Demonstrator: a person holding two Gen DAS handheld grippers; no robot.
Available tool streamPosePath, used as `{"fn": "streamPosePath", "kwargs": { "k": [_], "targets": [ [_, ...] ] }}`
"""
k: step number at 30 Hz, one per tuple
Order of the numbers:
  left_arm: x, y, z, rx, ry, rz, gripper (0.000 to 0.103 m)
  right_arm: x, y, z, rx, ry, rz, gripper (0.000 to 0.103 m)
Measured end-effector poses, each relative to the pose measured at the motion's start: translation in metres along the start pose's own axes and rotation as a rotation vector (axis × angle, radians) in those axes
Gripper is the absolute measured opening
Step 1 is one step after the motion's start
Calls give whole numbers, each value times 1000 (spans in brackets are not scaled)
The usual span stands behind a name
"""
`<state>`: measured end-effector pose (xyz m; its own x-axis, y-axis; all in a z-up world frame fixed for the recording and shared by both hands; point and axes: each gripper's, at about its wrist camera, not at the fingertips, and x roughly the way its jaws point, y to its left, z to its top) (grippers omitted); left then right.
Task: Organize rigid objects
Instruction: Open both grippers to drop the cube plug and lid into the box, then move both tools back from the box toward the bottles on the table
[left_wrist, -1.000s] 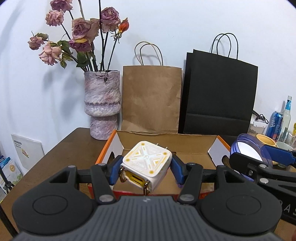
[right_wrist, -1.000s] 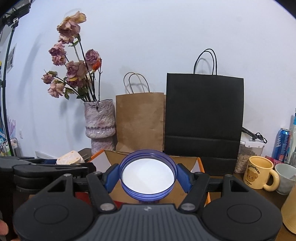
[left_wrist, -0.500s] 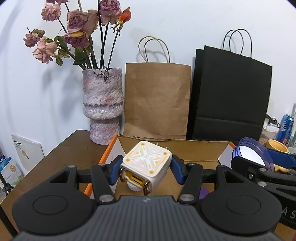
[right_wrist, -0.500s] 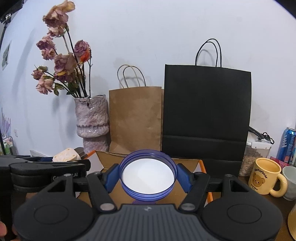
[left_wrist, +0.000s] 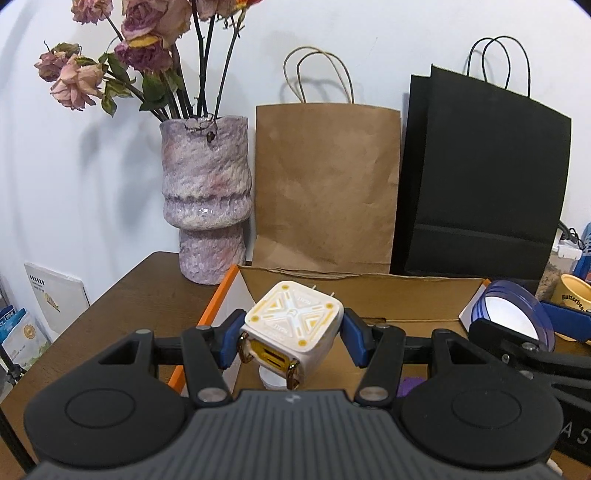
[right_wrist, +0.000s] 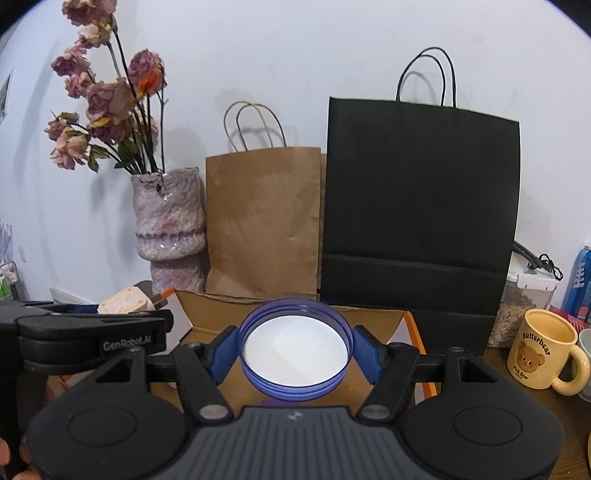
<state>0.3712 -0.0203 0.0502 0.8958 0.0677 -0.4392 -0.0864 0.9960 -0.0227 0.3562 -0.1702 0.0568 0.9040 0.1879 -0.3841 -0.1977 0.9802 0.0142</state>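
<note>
My left gripper (left_wrist: 291, 341) is shut on a white and yellow cube-shaped plug adapter (left_wrist: 295, 325), held above the near left part of an open cardboard box (left_wrist: 369, 295) with orange edges. In the right wrist view my right gripper (right_wrist: 295, 350) is shut on a round blue-rimmed lid with a white centre (right_wrist: 295, 349), held over the same cardboard box (right_wrist: 218, 310). The adapter (right_wrist: 125, 301) and left gripper show at the left of that view; the lid (left_wrist: 511, 317) shows at the right of the left wrist view. A white round thing (left_wrist: 273, 380) and a purple thing (left_wrist: 410, 386) lie in the box.
Behind the box stand a mottled vase of dried roses (left_wrist: 207, 199), a brown paper bag (left_wrist: 325, 184) and a black paper bag (left_wrist: 484, 177). A yellow bear mug (right_wrist: 543, 354), a jar (right_wrist: 524, 306) and a can (right_wrist: 581, 280) are at the right. The brown table (left_wrist: 129, 295) ends at left.
Both grippers have moved forward toward the box and the bags, each keeping its object. The vase and bags look larger and nearer now.
</note>
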Motion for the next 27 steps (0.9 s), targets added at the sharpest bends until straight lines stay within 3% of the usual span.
{"fn": "streamPosePath", "kwargs": {
  "k": [19, 21, 23, 25, 27],
  "targets": [
    [29, -3, -3, 45, 51, 9, 57, 28, -7, -13, 7, 67, -8, 66],
    [29, -4, -3, 49, 47, 5, 65, 28, -8, -13, 10, 71, -4, 66],
    [26, -4, -2, 50, 25, 21, 95, 29, -10, -13, 22, 75, -10, 69],
    [23, -4, -1, 53, 0, 29, 102, 29, -13, -12, 38, 71, -25, 93],
    [22, -3, 0, 44, 2, 27, 103, 27, -17, -11, 51, 60, -34, 100]
  ]
}}
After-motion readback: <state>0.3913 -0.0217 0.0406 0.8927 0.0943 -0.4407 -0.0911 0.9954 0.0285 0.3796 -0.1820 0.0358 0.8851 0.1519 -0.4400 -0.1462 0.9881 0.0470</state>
